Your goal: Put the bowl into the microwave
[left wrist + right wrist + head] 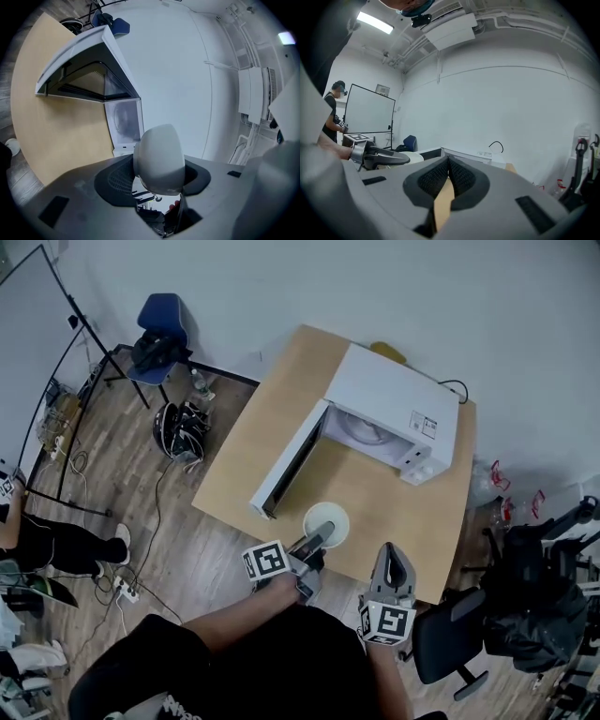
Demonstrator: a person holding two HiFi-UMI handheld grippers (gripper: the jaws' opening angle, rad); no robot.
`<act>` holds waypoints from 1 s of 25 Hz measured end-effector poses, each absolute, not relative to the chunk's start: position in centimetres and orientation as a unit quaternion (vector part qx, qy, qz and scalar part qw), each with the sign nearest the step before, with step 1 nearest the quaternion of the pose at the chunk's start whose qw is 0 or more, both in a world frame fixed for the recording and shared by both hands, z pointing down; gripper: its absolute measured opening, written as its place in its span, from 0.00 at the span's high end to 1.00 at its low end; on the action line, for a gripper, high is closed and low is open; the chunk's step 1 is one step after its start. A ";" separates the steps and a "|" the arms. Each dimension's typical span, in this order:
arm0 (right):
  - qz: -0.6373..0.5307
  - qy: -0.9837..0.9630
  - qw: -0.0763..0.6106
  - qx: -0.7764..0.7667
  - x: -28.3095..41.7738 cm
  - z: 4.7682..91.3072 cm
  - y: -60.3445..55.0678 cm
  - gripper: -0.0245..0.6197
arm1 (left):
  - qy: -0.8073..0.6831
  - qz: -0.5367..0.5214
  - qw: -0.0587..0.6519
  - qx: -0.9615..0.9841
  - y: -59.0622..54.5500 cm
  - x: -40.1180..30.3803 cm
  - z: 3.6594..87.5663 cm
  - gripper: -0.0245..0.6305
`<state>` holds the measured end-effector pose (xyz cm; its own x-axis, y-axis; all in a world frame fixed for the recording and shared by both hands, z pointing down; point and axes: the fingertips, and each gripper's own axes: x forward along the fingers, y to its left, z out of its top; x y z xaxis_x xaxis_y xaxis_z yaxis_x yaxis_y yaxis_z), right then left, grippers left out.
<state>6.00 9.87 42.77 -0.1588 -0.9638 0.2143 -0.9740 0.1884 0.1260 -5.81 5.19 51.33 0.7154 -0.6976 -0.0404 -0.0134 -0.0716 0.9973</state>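
Note:
A white bowl [330,517] sits near the front edge of the wooden table [253,456]. My left gripper [316,539] is shut on its near rim. In the left gripper view the bowl [159,157] fills the gap between the jaws, seen side-on. Beyond it the white microwave [398,404] stands with its door [286,463] swung wide open, the cavity [123,119] facing the bowl. My right gripper [393,566] hovers to the right of the bowl at the table's edge, jaws together and holding nothing. In the right gripper view [449,163] the left gripper [379,157] shows off to the left.
A black office chair [450,634] stands at the table's right front corner. A blue chair [164,324], a helmet-like black item [181,429], cables and a power strip [125,589] are on the floor to the left. A person [335,112] stands by a whiteboard [368,110].

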 end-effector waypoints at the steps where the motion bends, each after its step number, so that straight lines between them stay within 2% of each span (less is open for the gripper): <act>1: 0.018 -0.757 0.122 0.642 5.9 42.6 9.1 0.87 | -0.264 -0.262 0.630 0.681 4.4 -5.9 51.7 0.62; 12: 0.027 -0.723 0.145 0.675 6.9 43.2 4.7 0.87 | -0.238 -0.218 0.647 0.690 -2.2 -4.2 53.9 0.62; 25: 0.040 -0.729 0.122 0.673 9.4 44.0 -0.5 0.87 | -0.262 -0.223 0.654 0.674 -8.3 -1.5 55.9 0.62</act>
<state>9.40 -0.47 44.00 -0.0648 -0.9707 0.2314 -0.9903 0.0912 0.1053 -1.55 -8.30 55.91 0.7628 -0.6453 0.0425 -0.0624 -0.0080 0.9980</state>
